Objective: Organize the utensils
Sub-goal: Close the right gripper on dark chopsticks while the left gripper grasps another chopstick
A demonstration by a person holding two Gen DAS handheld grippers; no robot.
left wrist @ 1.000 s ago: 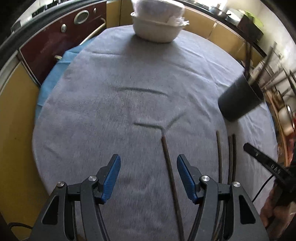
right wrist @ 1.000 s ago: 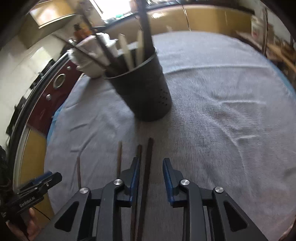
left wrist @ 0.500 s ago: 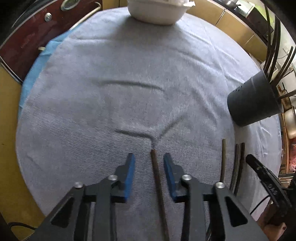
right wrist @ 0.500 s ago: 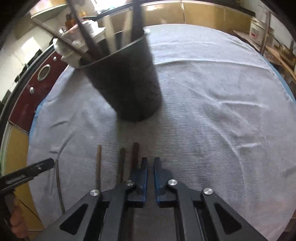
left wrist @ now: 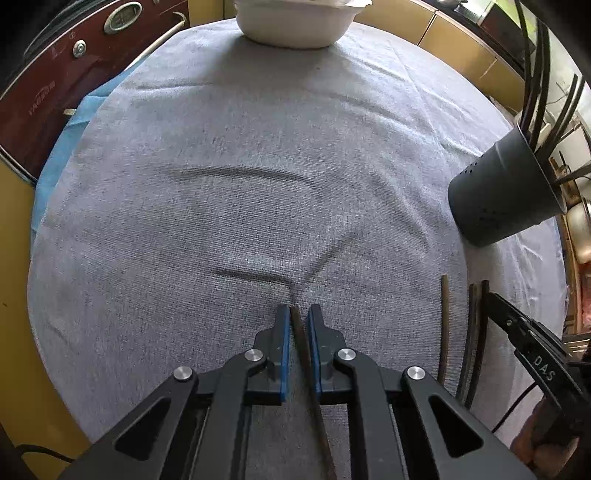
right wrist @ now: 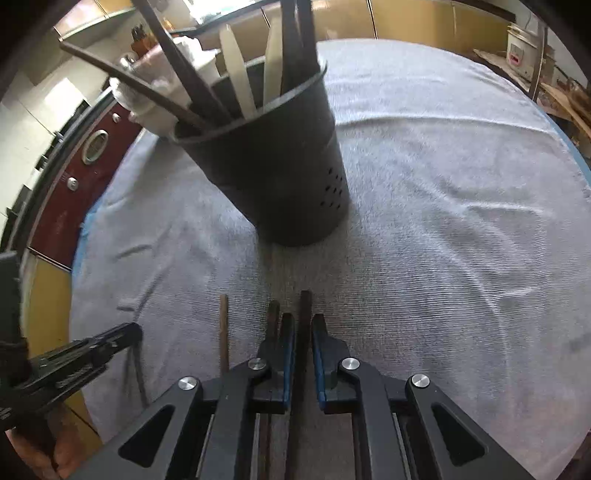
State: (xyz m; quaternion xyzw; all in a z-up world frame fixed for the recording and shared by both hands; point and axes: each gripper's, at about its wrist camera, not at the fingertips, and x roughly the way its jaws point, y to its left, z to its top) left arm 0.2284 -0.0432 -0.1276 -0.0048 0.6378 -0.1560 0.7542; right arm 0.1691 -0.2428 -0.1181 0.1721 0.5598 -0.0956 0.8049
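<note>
L gripper (left wrist: 296,314) pointed steeply down at the grey cloth (left wrist: 258,166), its blue pads having just been closing; they stood nearly together w/ a dark stick (left wrist: 301,343) between them, though a thin gap showed on the left pad's side, so full clamp was hard to confirm. R gripper (right wrist: 303,323) had its jaws just easing slightly apart yet still narrow, w/ a second stick (right wrist: 303,314) between the pads & apparently pinched. Just left of it lay another dark stick (right wrist: 272,317), touching the outside of the left finger, & further left a thinner brown stick (right wrist: 224,328), apart from the rest. In the L view those three sticks lay side by side at the right, near the cloth's edge. The black holder (right wrist: 280,177), w/ small holes in its wall, stood on the cloth just beyond the R gripper, packed w/ dark sticks & two pale flat utensils (right wrist: 240,88). A white bowl (left wrist: 295,22) sat at the far edge of the cloth. Writing: "DAS" in white letters on the R gripper's body as seen from the L view; faint embossed lettering on the dark red appliance (left wrist: 55,81) at left, unreadable. A blue sheet (left wrist: 62,155) showed under the cloth's left edge
</note>
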